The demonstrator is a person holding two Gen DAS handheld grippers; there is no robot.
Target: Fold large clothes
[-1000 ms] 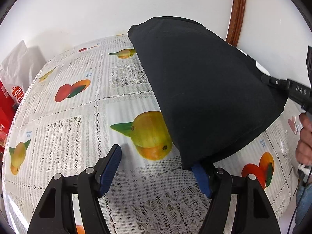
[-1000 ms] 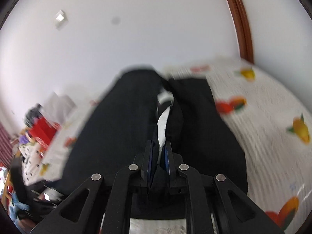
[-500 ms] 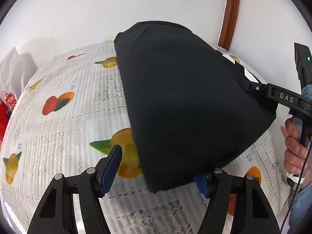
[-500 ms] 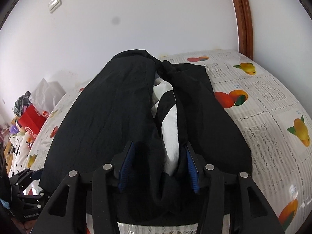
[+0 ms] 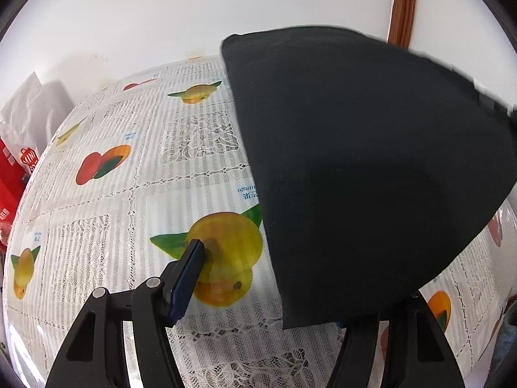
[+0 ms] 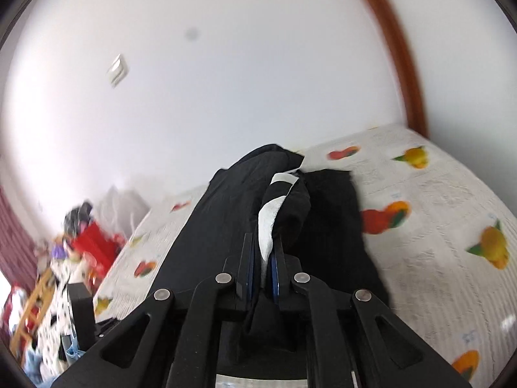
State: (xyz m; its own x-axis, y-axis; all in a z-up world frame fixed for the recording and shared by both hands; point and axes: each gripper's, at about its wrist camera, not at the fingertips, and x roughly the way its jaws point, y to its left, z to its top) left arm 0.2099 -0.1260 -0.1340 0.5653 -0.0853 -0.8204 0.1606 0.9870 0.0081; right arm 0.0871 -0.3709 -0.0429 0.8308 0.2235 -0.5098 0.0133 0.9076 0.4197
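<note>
A large black garment (image 5: 355,161) lies folded over on a table covered with a fruit-print cloth (image 5: 129,194). In the left wrist view its lower corner drapes over my right finger, which is hidden; my left gripper (image 5: 271,284) is open and holds nothing. In the right wrist view the garment (image 6: 219,232) stretches away from me, with a white inner patch (image 6: 269,220) showing in a fold. My right gripper (image 6: 261,271) is shut on that fold of black and white fabric.
White wall and a brown door frame (image 5: 402,3) stand behind the table. A red bag (image 5: 13,174) and white bags (image 5: 29,110) sit at the table's far left. Cluttered red and patterned items (image 6: 87,242) lie beyond the left edge.
My right gripper opened half a second ago and has shut again on the fold, lifting it. The left gripper stayed open while the view shifted a little to the left.
</note>
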